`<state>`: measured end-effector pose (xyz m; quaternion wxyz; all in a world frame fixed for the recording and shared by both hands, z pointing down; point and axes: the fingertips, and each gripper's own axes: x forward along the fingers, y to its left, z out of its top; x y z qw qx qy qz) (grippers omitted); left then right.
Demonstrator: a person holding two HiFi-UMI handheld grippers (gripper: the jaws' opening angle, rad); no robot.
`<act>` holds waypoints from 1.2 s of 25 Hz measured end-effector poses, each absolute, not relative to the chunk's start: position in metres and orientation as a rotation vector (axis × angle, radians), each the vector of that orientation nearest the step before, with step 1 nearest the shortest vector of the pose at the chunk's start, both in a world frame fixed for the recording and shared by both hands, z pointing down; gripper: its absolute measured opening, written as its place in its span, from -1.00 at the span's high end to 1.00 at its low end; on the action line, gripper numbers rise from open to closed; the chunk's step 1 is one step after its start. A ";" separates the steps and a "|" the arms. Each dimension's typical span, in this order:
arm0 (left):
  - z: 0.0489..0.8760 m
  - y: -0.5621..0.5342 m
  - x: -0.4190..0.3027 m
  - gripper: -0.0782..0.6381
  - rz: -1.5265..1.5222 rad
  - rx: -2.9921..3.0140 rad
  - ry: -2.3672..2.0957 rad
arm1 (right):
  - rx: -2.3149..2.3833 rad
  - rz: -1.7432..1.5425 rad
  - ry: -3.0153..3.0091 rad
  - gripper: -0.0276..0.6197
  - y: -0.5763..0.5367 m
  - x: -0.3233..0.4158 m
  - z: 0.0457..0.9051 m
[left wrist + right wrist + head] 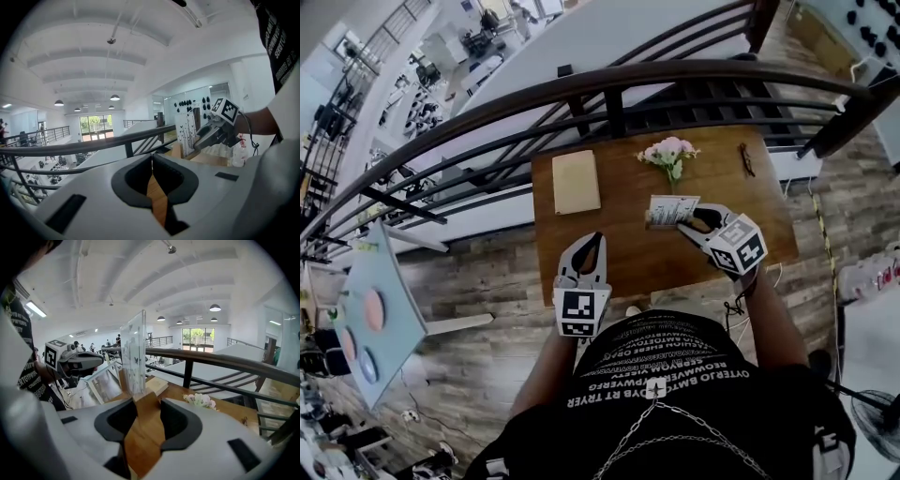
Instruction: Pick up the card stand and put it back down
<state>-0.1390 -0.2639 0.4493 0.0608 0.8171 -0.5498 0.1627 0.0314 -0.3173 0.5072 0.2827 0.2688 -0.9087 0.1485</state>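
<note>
The card stand (pixel 672 209) is a clear panel printed with butterflies (pixel 133 352) set in a wooden block (pixel 144 425). My right gripper (pixel 682 222) is shut on that block, and both jaws press its sides in the right gripper view. The stand is held upright above the wooden table (pixel 628 258). In the left gripper view the stand (pixel 191 132) and the right gripper (pixel 213 132) show at the right. My left gripper (pixel 592 238) hovers over the table's near edge, its jaws touching with nothing between them (pixel 151 158).
A tan book (pixel 576 181) lies at the table's far left. A small bunch of pink flowers (pixel 668 154) and a pair of glasses (pixel 746 159) lie at the far side. A dark metal railing (pixel 609 89) runs just beyond the table, over a drop to a lower floor.
</note>
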 end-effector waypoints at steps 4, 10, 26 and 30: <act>0.448 -0.261 -0.136 0.70 0.493 2.486 -1.650 | 0.722 0.372 -2.443 0.39 -0.316 0.030 0.487; 0.447 -0.259 -0.131 0.70 0.491 2.501 -1.642 | 0.752 0.329 -2.473 0.39 -0.320 0.031 0.458; 0.451 -0.252 -0.135 0.70 0.501 2.499 -1.623 | 0.772 0.317 -2.502 0.39 -0.327 0.032 0.422; 0.451 -0.252 -0.138 0.70 0.517 2.495 -1.619 | 0.771 0.309 -2.493 0.39 -0.327 0.032 0.425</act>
